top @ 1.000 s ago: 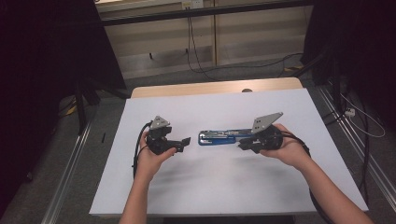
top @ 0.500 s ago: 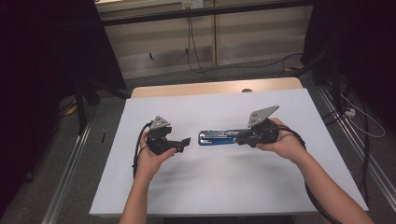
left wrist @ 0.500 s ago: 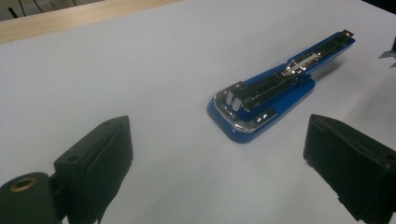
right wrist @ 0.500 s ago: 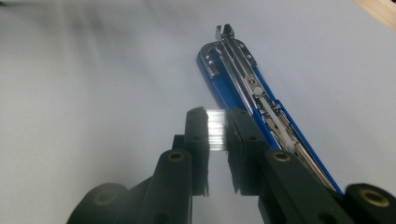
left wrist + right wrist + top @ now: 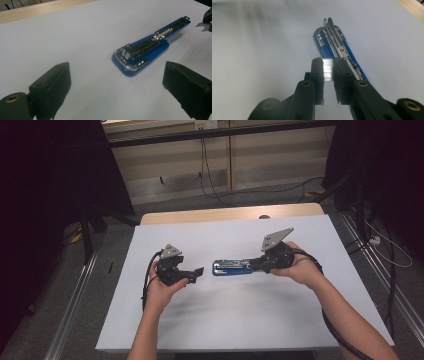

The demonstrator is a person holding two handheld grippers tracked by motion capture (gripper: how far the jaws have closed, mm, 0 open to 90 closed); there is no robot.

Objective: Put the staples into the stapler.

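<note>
White sheeting covered the table (image 5: 240, 320), with a strip of bare wood (image 5: 225, 215) showing along its far edge at twelve o'clock. Beyond that edge stood pale panelled boards with dark cables (image 5: 207, 165) hanging down them and trailing over the grey floor; black drapes closed in both sides of the room, and metal rails (image 5: 70, 310) ran along the floor by the table's flanks.

Near the middle of the sheet lay a blue stapler (image 5: 232, 267), opened out flat so that its chrome staple channel faced up. It stretched roughly from nine to three o'clock across the table, its broad rounded end toward the left gripper (image 5: 196, 272) and its narrow end toward the right gripper (image 5: 252, 264).

From the left gripper view, the stapler (image 5: 145, 50) rested at about one o'clock ahead of the two black pads (image 5: 53, 86), apart from them, with bare white sheet between. Those jaws stood wide apart with nothing between them. The person's left hand (image 5: 162, 287) held that tool low over the table at about eight o'clock from the stapler.

The right gripper (image 5: 328, 70) pinched a small silvery strip of staples (image 5: 327, 69) between its pads, its jaws drawn close on it. It hovered over the stapler's narrow end, and in the right gripper view the stapler (image 5: 337, 47) ran away toward twelve o'clock, its near part hidden behind the right-hand jaw. The right hand (image 5: 300, 267) came in from four o'clock, cable (image 5: 340, 335) trailing along the forearm.
</note>
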